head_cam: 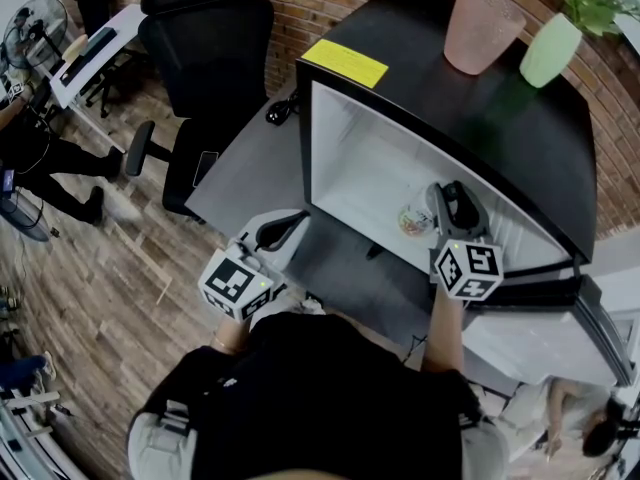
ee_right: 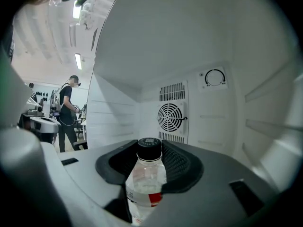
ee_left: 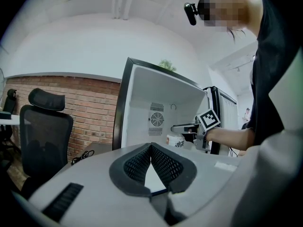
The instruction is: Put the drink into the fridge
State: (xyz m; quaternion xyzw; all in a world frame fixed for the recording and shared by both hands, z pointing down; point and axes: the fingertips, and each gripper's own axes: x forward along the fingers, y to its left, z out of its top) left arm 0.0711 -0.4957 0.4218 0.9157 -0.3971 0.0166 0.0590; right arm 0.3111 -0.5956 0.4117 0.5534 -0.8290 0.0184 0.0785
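Observation:
A clear drink bottle (ee_right: 146,181) with a black cap and a red-and-white label stands upright between the jaws of my right gripper (ee_right: 150,150), which is shut on it. In the head view the right gripper (head_cam: 430,208) reaches into the open black mini fridge (head_cam: 340,118), holding the bottle (head_cam: 413,220) just above the white floor. The fridge's back wall with its round fan (ee_right: 171,118) lies ahead. My left gripper (head_cam: 275,233) stays outside, left of the fridge opening, its jaws (ee_left: 151,146) shut with nothing between them. From there the bottle (ee_left: 176,140) shows inside the fridge (ee_left: 142,103).
A pink cup (head_cam: 482,28) and a green vase (head_cam: 550,50) stand on top of the fridge beside a yellow sticker (head_cam: 345,63). The fridge door (head_cam: 540,338) hangs open at the right. A black office chair (head_cam: 205,38) stands at the left. A person (ee_right: 67,112) stands far behind.

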